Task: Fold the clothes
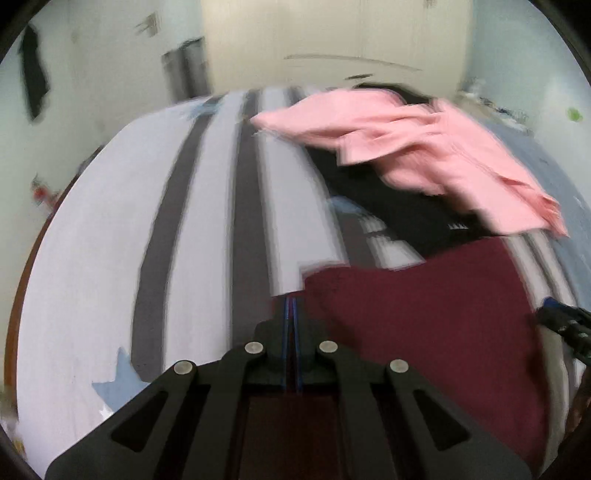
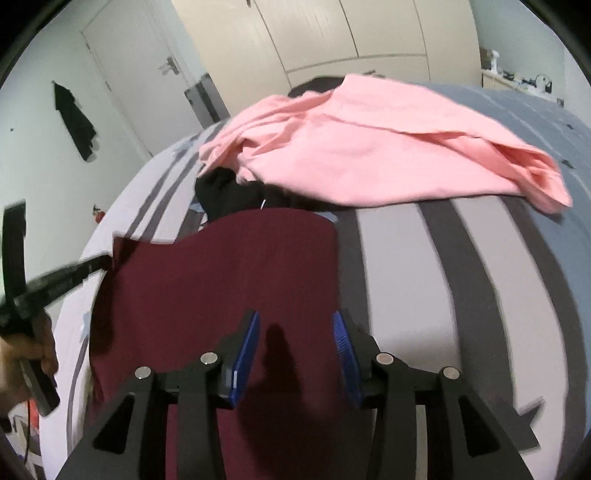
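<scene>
Left wrist view: the left gripper is seen at the near edge with its jaws pressed together; whether cloth is pinched between the tips cannot be told through the blur. A maroon garment is spread just right of the tips and under the gripper body, on a bedcover of pale ground with dark grey stripes. At the right edge, part of the right gripper is glimpsed beside the maroon cloth. Farther back, a black garment is laid on the stripes, and a pink garment is draped over it. A dark garment is hung on the far wall.

Right wrist view: the right gripper is shown with its blue pads parted to a moderate gap, above the near part of the maroon garment; nothing is pressed between them. At the left edge, the left gripper is held by a hand, its tip at the garment's left corner. Beyond the maroon cloth, the black garment is partly covered by the pink garment. Farthest back, a door and wardrobe doors are recorded.
</scene>
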